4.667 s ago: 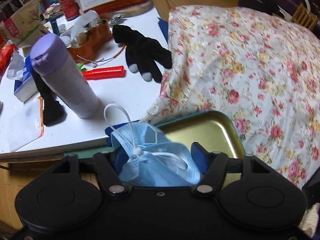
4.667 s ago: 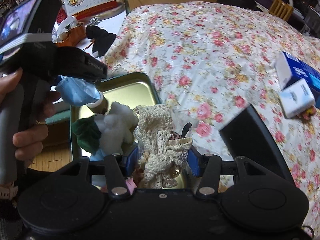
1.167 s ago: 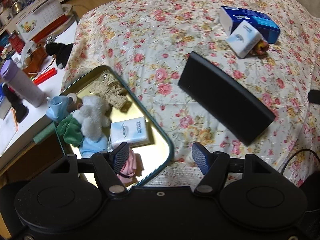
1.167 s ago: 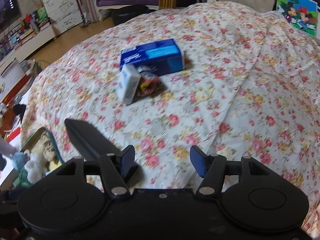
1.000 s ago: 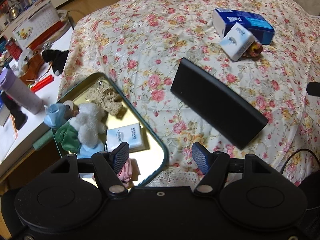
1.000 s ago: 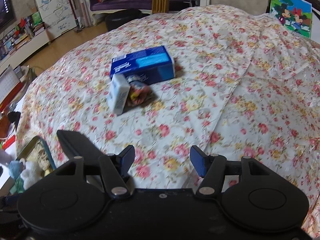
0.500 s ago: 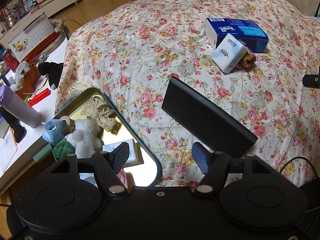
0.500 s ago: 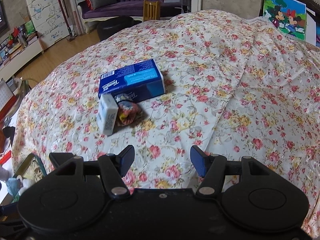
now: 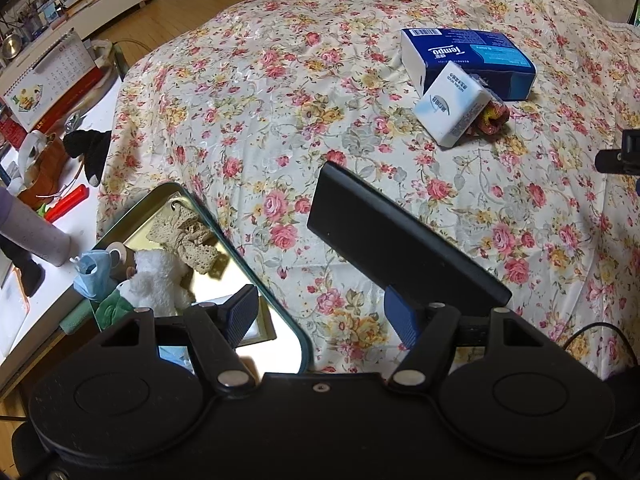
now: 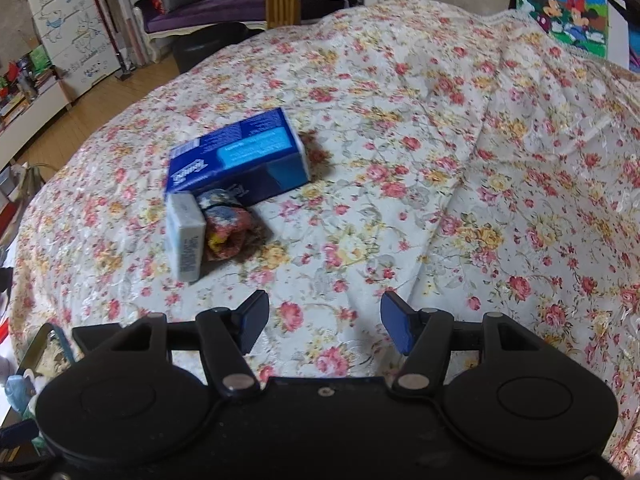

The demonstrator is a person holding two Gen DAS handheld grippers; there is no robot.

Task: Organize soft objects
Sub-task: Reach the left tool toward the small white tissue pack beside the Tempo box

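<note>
While both claws gape empty, a black slab [image 9: 404, 240] lies beside the tin [image 9: 224, 232].

Glossy metal tray [image 9: 280, 322], fluffy plush toy [image 9: 158, 278], matt, seemingly plastic black case [image 9: 400, 240]

A lived-in home: a bed [image 9: 248, 92] under a floral cover, a purple sofa [image 10: 224, 4] beyond on wood flooring, cartoon-decorated drawers [image 10: 74, 36], a Mickey picture [image 10: 568, 12], and a cluttered table [image 9: 48, 216] with a calendar [image 9: 48, 84].
</note>
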